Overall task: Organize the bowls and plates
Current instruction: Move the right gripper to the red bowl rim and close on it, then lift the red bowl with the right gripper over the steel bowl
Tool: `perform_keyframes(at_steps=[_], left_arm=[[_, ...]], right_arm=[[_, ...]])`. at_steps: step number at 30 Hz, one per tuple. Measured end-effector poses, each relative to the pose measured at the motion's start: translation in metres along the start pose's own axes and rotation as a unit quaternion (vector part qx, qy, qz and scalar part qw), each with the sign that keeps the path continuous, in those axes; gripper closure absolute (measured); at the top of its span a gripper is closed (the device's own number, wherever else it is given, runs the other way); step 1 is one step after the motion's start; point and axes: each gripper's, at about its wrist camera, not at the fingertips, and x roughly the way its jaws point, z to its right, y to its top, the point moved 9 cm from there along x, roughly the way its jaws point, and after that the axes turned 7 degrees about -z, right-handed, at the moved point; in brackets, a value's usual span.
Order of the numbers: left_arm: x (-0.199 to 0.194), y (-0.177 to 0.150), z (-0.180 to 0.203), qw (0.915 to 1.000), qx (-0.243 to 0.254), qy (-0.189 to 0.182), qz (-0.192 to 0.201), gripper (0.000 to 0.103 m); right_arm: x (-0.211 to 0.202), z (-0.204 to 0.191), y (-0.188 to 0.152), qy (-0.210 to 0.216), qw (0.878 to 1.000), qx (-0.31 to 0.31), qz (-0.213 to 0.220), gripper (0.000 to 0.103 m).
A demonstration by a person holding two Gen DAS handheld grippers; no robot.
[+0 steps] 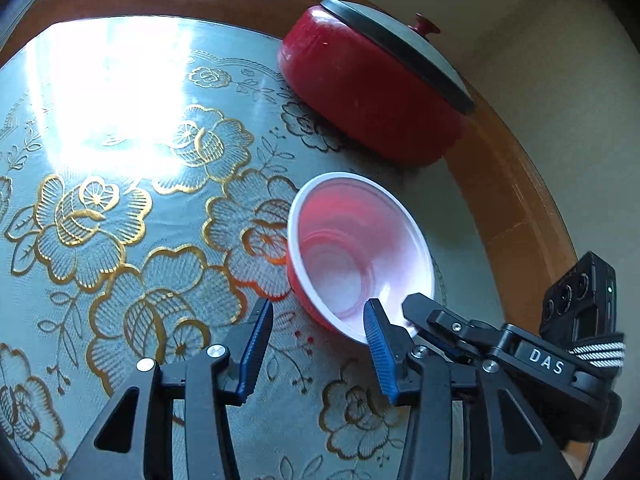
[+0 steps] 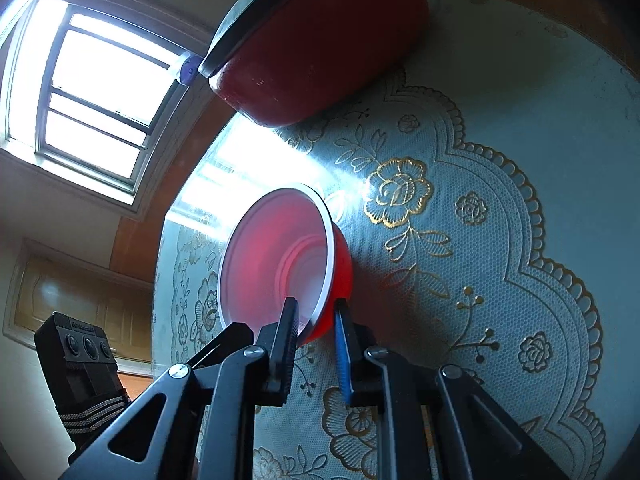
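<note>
bowl (image 1: pixel 356 256), red outside and pale inside, sits upright on the desk (image 1: pixel 120 184) near its edge, just in front of a lidded red pot (image 1: pixel 372 92). desk first: a round wooden top under a grey mat with gold flowers. the pot stands well behind, apart from the bowl.

right tool (image 2: pixel 316 320) is clamped on the bowl's near rim, one pad inside the wall, one outside. left tool (image 1: pixel 318 326) stands partly open beside the bowl on the mat side; its right finger looks to overlap the rim, and nothing is pressed between its pads.

step in hand, i judge: taking hold of the bowl. next move calls for a level lift toward wherever bowls stack; no plates show.

writing: "das" on the right tool's arm, seen from the left wrist.
</note>
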Motion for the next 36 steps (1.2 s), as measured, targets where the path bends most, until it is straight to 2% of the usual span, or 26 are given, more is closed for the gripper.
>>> perform_keyframes(at_steps=[6, 8, 13, 15, 16, 20, 24, 26, 27, 28, 30, 32, 36], left_arm=[[-0.011, -0.025, 0.007, 0.9997, 0.019, -0.004, -0.012, 0.056], [-0.016, -0.031, 0.004, 0.9997, 0.020, 0.008, -0.013, 0.056], [-0.023, -0.028, -0.006, 0.9998, 0.008, 0.018, -0.004, 0.054], [-0.025, -0.021, -0.007, 0.9999, -0.001, 0.012, 0.004, 0.052], [-0.025, -0.016, -0.008, 0.9999, -0.004, 0.014, 0.009, 0.052], [-0.024, 0.002, -0.010, 0.9995, -0.015, 0.012, 0.025, 0.051], [-0.011, 0.018, -0.015, 0.9989, -0.039, 0.006, 0.027, 0.048], [-0.006, 0.023, -0.014, 0.9991, -0.033, 0.007, 0.024, 0.050], [-0.002, 0.024, -0.013, 0.9994, -0.029, 0.009, 0.019, 0.056], [0.003, 0.024, -0.011, 0.9996, -0.023, 0.008, 0.012, 0.069], [0.009, 0.020, -0.007, 0.9999, -0.011, 0.009, 0.000, 0.078], [0.014, 0.016, -0.008, 0.9996, 0.001, 0.027, -0.002, 0.080], [0.009, 0.004, -0.011, 0.9996, 0.002, 0.027, -0.007, 0.081]], right_arm=[[-0.016, 0.002, -0.023, -0.003, 1.000, -0.010, -0.011, 0.087], [-0.021, 0.003, -0.033, -0.002, 1.000, -0.016, -0.014, 0.087], [-0.030, 0.008, -0.048, 0.000, 1.000, -0.020, -0.023, 0.084], [-0.034, 0.011, -0.043, 0.008, 1.000, -0.009, -0.016, 0.077], [-0.037, 0.012, -0.039, 0.012, 1.000, -0.005, -0.010, 0.069], [-0.039, 0.012, -0.017, 0.015, 1.000, 0.006, 0.017, 0.064], [-0.029, 0.010, 0.003, 0.003, 0.999, 0.010, 0.034, 0.063], [-0.023, 0.009, 0.010, -0.008, 0.999, 0.006, 0.038, 0.063], [-0.019, 0.010, 0.011, -0.016, 0.999, 0.004, 0.035, 0.063], [-0.014, 0.011, 0.011, -0.023, 0.999, 0.002, 0.024, 0.063], [-0.003, 0.010, 0.006, -0.030, 1.000, -0.007, 0.002, 0.071], [-0.003, 0.008, 0.001, -0.060, 0.998, -0.029, 0.001, 0.080], [-0.010, 0.005, -0.011, -0.050, 0.998, -0.031, -0.009, 0.081]])
